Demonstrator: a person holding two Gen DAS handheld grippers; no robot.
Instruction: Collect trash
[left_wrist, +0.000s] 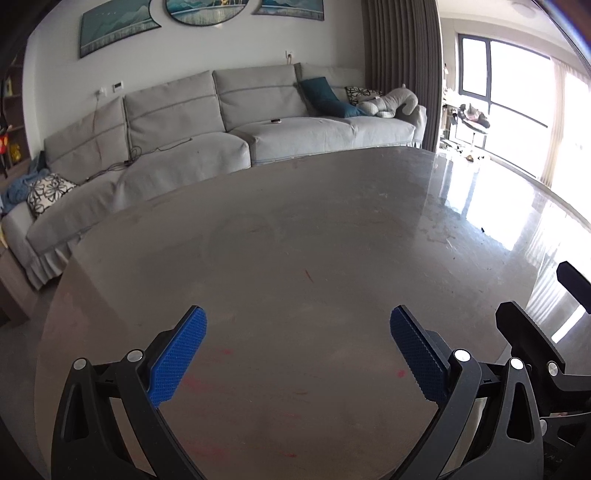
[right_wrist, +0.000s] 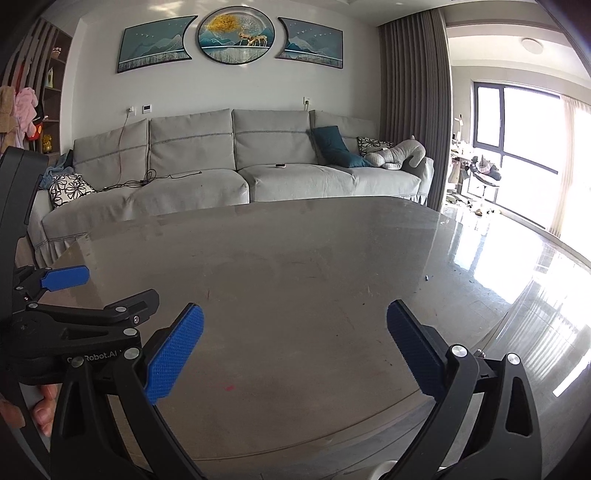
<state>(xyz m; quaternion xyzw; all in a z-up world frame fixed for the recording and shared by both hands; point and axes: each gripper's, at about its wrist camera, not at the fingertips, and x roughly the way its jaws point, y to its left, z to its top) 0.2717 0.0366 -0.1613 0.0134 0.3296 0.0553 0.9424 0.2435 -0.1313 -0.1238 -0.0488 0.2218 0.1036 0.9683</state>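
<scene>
Two grippers spread wide above a grey table

Seen from the left wrist: left gripper (left_wrist: 297, 321) with jaws held wide apart, nothing between the blue pads (left_wrist: 177, 360). At 3 o'clock of it, just beside, the black frame of the right gripper (left_wrist: 532, 332). From the right wrist: right gripper (right_wrist: 295, 317) likewise spread, pinching nothing; at 9 o'clock, the left gripper again, one blue pad showing, and at 8 o'clock the person's fingers (right_wrist: 42, 410) on its handle.

Under both, the glossy grey table (left_wrist: 295, 240), with faint red marks (left_wrist: 307, 274) near the middle and nothing standing between jaws and far edge. Toward 2 o'clock on the tabletop, well apart from the pads, a small dark speck (right_wrist: 427, 277): the only candidate for trash, too small to tell what.

Beyond the table at 12 o'clock, a long grey sofa (right_wrist: 229, 155) carrying a flower-print cushion (right_wrist: 68, 188) at 10 o'clock, a black cable (right_wrist: 147, 179), a small flat object (right_wrist: 280, 165), a teal cushion (right_wrist: 332, 146) and a grey plush toy (right_wrist: 399, 153) at 1 o'clock. Above, three teal wall pictures (right_wrist: 236, 37). At 2 o'clock, dark curtain (right_wrist: 413, 110) and bright window (right_wrist: 524, 122).
</scene>
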